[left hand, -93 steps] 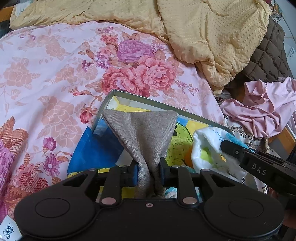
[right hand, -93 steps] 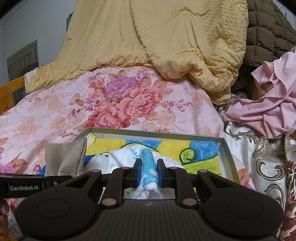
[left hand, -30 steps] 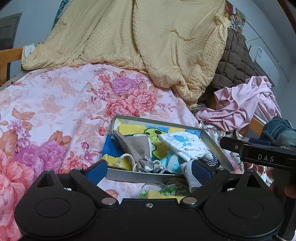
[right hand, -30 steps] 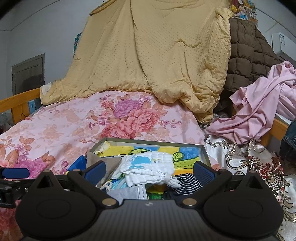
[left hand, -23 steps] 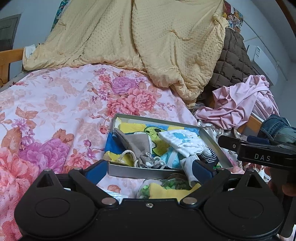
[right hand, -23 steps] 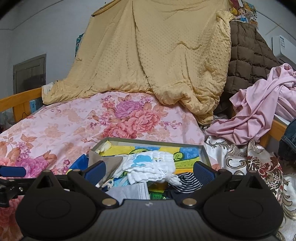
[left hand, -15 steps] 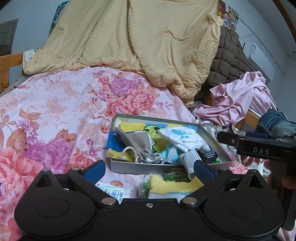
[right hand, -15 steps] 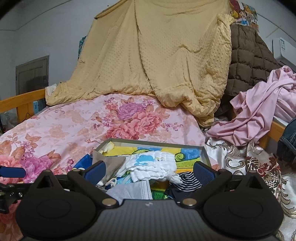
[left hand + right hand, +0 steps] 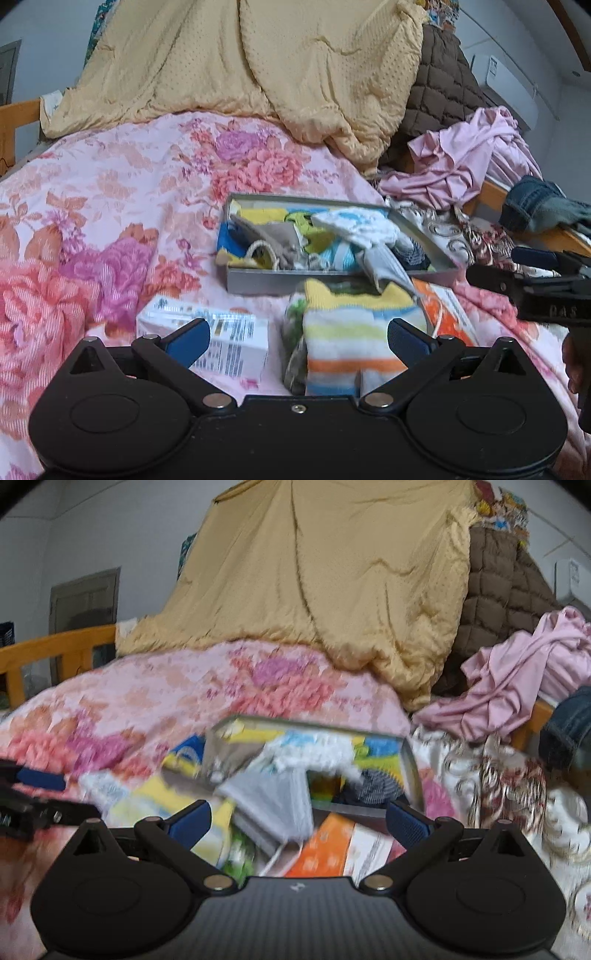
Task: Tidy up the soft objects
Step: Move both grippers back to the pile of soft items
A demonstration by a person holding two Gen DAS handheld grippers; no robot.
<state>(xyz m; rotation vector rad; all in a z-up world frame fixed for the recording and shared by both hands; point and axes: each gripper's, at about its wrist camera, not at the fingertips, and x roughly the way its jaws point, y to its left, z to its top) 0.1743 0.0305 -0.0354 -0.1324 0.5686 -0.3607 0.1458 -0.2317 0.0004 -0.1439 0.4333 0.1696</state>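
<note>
While both my grippers hang above the near edge of the floral bedspread (image 9: 110,192), my left gripper (image 9: 297,338) is spread wide and empty, and my right gripper (image 9: 298,821) is spread too (its view is blurred). A grey tray (image 9: 332,277) on the bedspread holds a beige pouch (image 9: 273,236) and white cloth (image 9: 358,223). A striped sock (image 9: 351,332) lies just before the tray's near rim, beside a white box (image 9: 221,332).

My room is evenly and softly lit, with no glare or hard shadows. My right wrist view is smeared by motion blur; the left is sharper. Both bend and darken toward the corners.
</note>
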